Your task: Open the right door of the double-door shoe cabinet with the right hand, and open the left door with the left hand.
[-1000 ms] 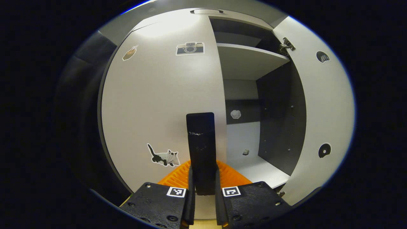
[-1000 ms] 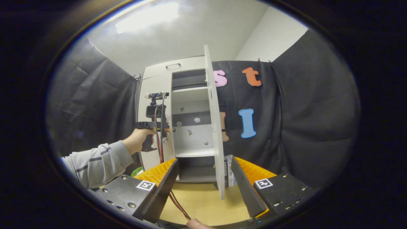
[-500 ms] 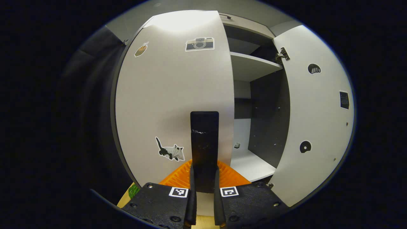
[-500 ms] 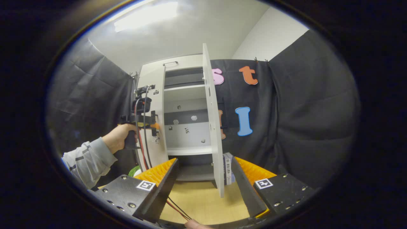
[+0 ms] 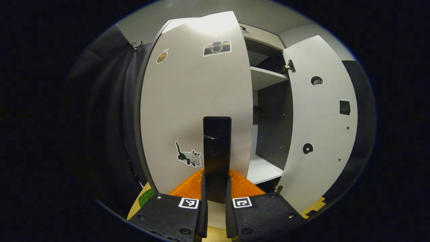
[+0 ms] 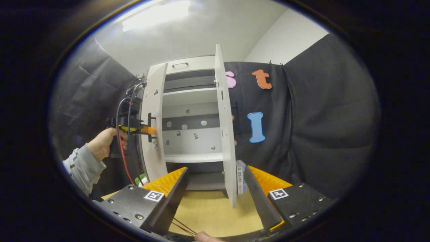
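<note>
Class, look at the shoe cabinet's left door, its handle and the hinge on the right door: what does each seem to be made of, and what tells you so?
Left door: probably laminated board, a flat, matte, pale face with stickers stuck on.
Handle: black, matte, perhaps plastic or painted metal; the look leaves it open.
Hinge on the right door: likely metal, with small bright glints.

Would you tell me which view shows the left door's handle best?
The left gripper view: the black handle stands upright, close and centred, with the left gripper shut on it. In the right gripper view, the handle is a small, distant bracket on the left door.
</note>
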